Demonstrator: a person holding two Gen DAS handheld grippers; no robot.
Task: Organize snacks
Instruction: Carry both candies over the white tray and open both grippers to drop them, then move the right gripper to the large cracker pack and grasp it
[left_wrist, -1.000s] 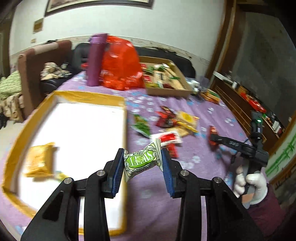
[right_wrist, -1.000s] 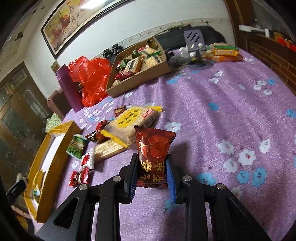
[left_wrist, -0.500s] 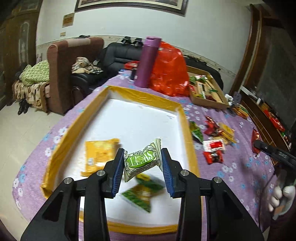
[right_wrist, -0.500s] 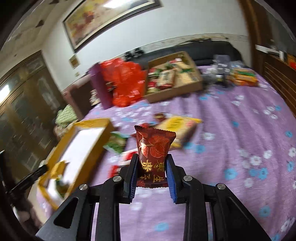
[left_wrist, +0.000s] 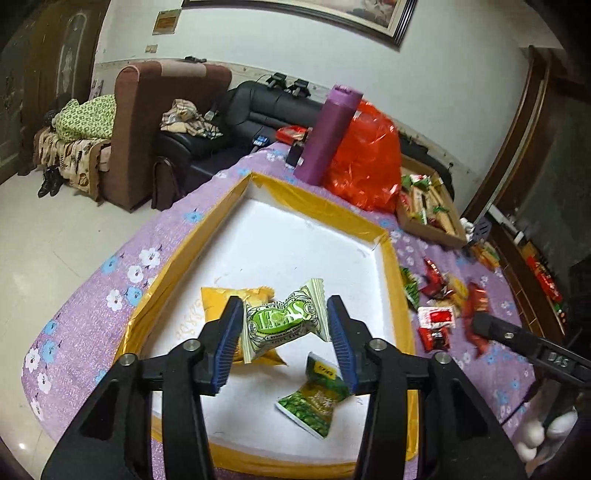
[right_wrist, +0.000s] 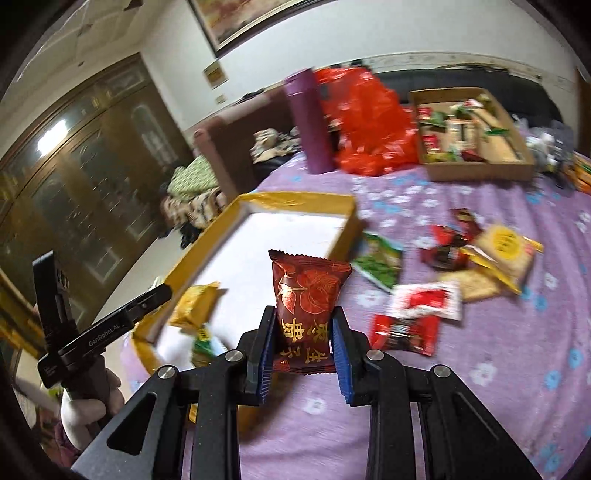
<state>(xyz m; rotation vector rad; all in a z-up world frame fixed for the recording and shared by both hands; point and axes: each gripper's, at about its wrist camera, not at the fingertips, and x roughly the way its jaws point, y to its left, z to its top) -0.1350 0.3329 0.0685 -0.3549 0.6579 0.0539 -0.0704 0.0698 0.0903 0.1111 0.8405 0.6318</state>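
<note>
1. Two light, crinkly packets. Left hand-held gripper opening; green candy packet between its pads, above yellow-rimmed tray.
2. Right hand-held gripper clamps red packet at its lower half; slippery film, so grip the middle.

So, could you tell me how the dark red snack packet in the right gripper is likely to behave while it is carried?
The dark red packet stands upright above the right gripper, so it is probably light and puffy rather than floppy. Its glossy film looks slippery; the pads press only its lower part, so it might tilt or slide if swung. The contents could crush under a harder squeeze.
</note>
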